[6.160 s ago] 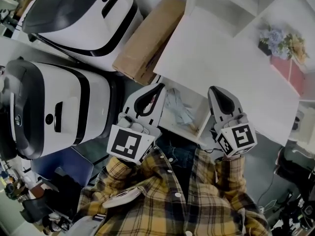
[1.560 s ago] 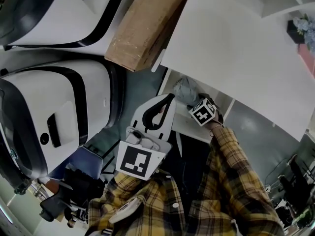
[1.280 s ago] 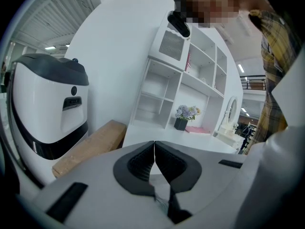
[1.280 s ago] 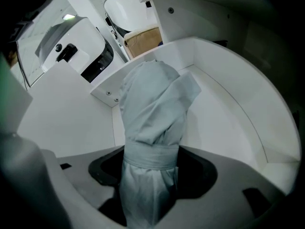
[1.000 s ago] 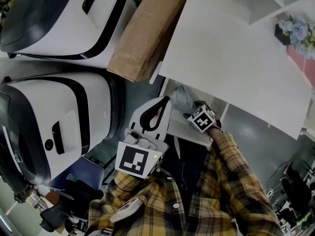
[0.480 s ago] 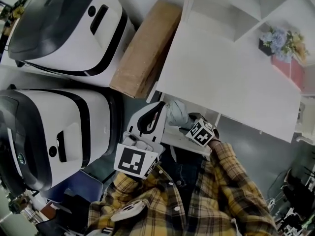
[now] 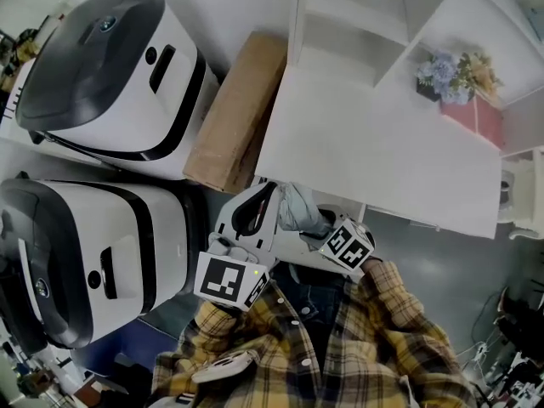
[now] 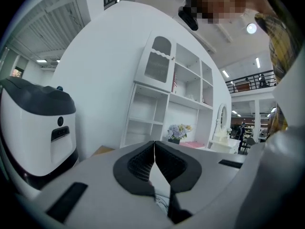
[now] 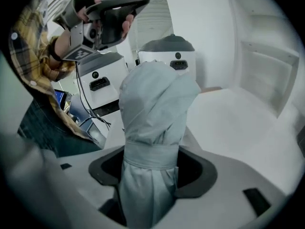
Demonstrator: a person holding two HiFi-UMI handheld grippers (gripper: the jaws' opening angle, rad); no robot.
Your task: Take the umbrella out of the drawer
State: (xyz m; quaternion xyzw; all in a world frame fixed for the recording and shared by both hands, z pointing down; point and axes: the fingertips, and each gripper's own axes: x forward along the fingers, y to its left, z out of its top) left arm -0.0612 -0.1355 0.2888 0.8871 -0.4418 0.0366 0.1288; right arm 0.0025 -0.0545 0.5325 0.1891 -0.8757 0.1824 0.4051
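The umbrella's (image 9: 151, 128) lower end passes between the right gripper's (image 9: 152, 170) jaws and runs off the bottom edge, so its handle does not show. In the head view those jaws lie behind the umbrella, and the drawer's (image 7: 299, 246) inside is covered.

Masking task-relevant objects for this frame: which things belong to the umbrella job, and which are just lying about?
Job in hand:
- umbrella, folded, clamped in the right gripper
- drawer under the white desk
- left gripper, shut on nothing

Lying about:
- far white machine
- near white machine
- cardboard box
- flowers
- shelf unit
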